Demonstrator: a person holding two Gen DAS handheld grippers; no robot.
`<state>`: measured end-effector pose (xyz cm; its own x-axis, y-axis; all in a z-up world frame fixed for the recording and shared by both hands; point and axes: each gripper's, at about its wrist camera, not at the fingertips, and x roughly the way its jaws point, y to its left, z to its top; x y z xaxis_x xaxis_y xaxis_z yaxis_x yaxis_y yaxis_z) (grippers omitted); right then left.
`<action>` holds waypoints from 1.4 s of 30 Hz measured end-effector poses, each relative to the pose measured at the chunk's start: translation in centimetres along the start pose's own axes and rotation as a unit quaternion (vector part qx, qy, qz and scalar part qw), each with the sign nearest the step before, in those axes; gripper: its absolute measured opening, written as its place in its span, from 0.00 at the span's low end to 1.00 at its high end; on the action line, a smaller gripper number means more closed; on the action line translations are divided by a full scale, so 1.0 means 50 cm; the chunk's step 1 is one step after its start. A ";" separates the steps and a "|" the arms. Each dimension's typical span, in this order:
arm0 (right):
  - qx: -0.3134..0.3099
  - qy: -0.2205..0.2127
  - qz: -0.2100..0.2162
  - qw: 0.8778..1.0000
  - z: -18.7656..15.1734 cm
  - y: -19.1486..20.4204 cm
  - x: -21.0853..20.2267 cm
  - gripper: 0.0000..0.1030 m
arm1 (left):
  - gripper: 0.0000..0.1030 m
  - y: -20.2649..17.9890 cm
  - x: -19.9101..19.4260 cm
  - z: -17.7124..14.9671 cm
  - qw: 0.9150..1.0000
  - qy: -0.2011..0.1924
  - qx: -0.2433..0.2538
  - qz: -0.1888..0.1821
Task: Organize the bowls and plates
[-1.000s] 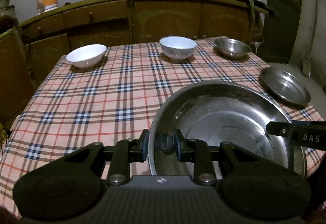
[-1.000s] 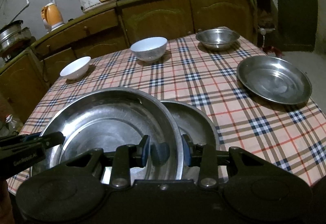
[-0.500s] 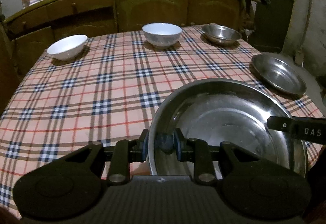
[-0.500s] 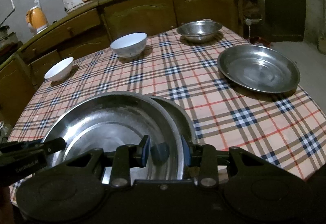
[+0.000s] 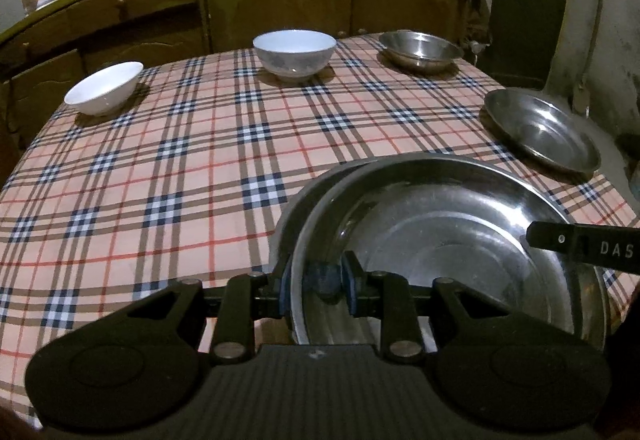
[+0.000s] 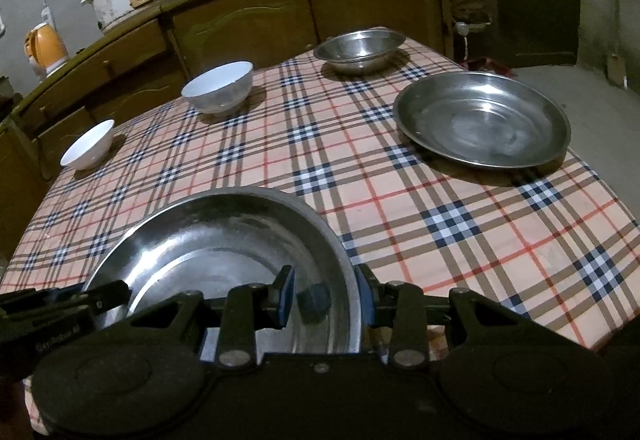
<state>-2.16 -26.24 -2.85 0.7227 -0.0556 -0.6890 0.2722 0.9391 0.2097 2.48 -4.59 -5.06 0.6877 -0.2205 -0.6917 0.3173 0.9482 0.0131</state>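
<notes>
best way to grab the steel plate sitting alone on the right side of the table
Grip the steel plate by its raised rim, at the near edge facing the grippers, one finger over the lip and one under. It lies flat and shallow on the checked tablecloth, so only the thin flared rim offers a pinch. Nothing stands beside it, so a low approach from the near side looks clear.

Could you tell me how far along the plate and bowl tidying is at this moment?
Early. Done: nothing clearly stacked yet. In hand: both grippers, left gripper and right gripper, hold a steel plate over another by the near edge. Left: steel plate, steel bowl and two white bowls stand apart.
</notes>
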 end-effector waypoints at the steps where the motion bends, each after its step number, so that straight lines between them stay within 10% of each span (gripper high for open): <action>1: 0.002 0.001 -0.001 1.000 0.000 -0.003 0.003 0.41 | 0.26 -0.002 0.003 -0.001 1.000 0.002 0.001 0.000; 27: -0.010 -0.011 0.004 1.000 0.004 -0.006 0.049 0.41 | 0.33 0.002 0.029 -0.007 1.000 0.005 -0.009 -0.001; 42: -0.042 -0.045 0.011 0.998 0.017 0.008 0.053 0.49 | 0.55 0.031 -0.007 0.000 0.999 -0.016 -0.031 0.015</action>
<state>0.38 -26.29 -4.00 0.7829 -0.0623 -0.6191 0.2050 0.9652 0.1622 2.74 -3.07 -4.82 0.7175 -0.1989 -0.6675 0.2557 0.9667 -0.0131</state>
